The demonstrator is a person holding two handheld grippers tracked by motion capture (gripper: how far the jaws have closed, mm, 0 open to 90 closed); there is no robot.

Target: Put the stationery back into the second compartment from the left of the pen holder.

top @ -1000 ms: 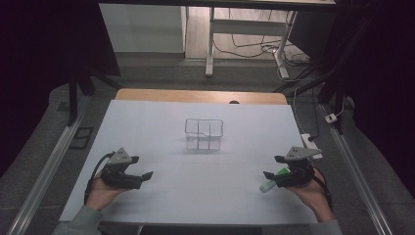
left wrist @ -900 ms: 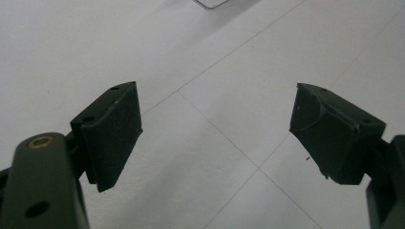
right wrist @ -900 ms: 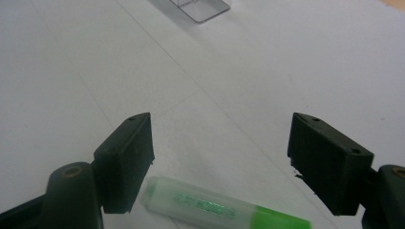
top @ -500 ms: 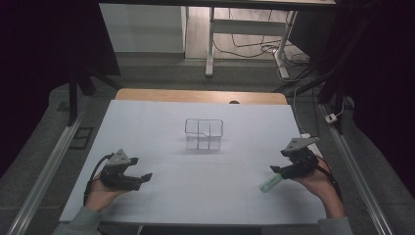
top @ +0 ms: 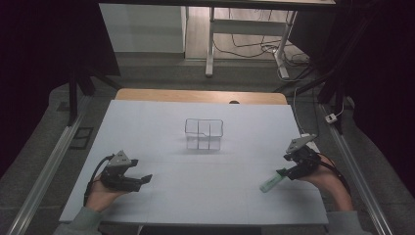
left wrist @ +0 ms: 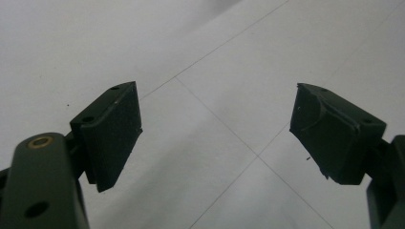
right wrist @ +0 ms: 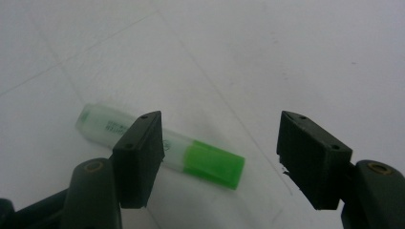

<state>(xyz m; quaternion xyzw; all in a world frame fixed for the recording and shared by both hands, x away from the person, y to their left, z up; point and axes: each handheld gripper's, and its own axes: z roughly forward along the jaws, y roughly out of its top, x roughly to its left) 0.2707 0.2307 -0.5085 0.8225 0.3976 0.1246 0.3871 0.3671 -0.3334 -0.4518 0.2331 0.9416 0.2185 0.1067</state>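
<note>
A marker with a translucent barrel and a green cap lies flat on the white table. In the high view the marker lies at the front right. My right gripper stands open just above it; the barrel passes behind the left-hand jaw and the cap end lies between the two. From above, the right gripper sits just behind and right of the marker. My left gripper rests at the front left, and the left gripper is open, with bare table between its jaws.
A small clear wire-framed basket with compartments stands at the table's middle, well away from both grippers. The white table top ends in a wooden strip at the far edge. Metal rails run along both sides.
My right gripper has drawn back, to the right and away from the marker, which stays lying on the table. The left gripper has not moved.
</note>
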